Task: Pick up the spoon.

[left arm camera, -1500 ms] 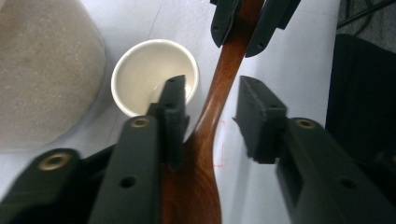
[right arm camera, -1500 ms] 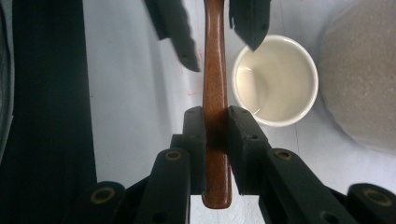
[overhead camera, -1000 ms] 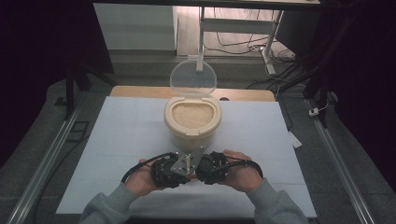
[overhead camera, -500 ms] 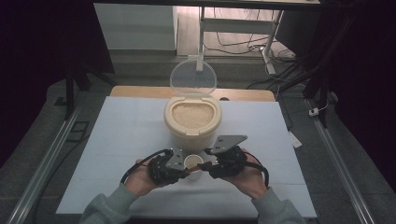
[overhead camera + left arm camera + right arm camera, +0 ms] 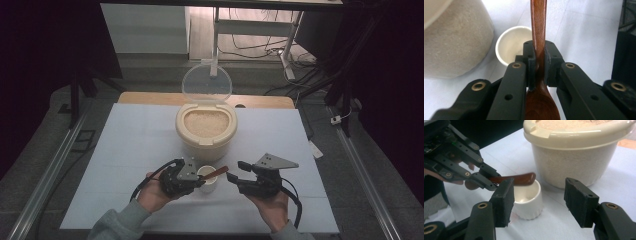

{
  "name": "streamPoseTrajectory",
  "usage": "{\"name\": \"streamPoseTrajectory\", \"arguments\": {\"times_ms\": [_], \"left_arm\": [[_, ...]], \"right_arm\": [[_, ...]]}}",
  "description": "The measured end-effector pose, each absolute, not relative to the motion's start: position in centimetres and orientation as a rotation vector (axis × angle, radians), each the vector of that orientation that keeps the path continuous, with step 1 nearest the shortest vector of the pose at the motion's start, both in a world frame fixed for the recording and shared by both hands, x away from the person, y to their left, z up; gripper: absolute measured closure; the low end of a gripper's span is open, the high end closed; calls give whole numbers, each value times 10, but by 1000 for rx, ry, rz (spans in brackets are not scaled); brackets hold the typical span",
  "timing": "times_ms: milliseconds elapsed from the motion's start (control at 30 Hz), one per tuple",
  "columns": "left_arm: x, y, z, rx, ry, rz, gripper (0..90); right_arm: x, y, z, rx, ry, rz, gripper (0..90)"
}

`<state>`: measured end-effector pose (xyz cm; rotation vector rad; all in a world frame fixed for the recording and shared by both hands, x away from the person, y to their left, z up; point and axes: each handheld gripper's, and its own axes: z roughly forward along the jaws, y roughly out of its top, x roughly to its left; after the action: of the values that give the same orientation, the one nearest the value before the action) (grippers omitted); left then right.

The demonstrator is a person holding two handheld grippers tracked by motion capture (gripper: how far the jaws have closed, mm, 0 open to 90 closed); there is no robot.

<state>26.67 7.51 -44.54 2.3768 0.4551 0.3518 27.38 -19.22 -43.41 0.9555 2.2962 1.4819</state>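
My left gripper (image 5: 201,180) is shut on a brown wooden spoon (image 5: 216,173), with the pads clamped on its neck (image 5: 538,30). The handle reaches out over a small white cup (image 5: 209,188) on the mat. A short way to the cup's right is my right gripper (image 5: 238,171), whose jaws have just been opening; they stand apart with nothing gripped. In the right gripper view the cup (image 5: 527,202) and the spoon's handle end (image 5: 516,179) lie just beyond that gripper's jaws (image 5: 539,200). Behind the cup stands a cream tub of rice (image 5: 206,131).
The tub's clear lid (image 5: 206,84) stands upright behind it. A pale mat (image 5: 125,150) covers the table, with open space at its left and right. Metal rails (image 5: 367,190) run along both sides, and a wooden board edge (image 5: 270,101) shows behind the mat.
My right gripper has pulled away to the right from the spoon and the left gripper, and its jaws have opened. The cup now shows between the hands. The left gripper stayed put.
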Motion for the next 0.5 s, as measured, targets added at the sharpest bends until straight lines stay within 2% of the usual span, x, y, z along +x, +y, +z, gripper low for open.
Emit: {"name": "streamPoseTrajectory", "arguments": {"times_ms": [500], "left_arm": [[263,67,-445,2310,471,404,805]], "right_arm": [[276,-174,-447,1050,2221,1682,501]]}}
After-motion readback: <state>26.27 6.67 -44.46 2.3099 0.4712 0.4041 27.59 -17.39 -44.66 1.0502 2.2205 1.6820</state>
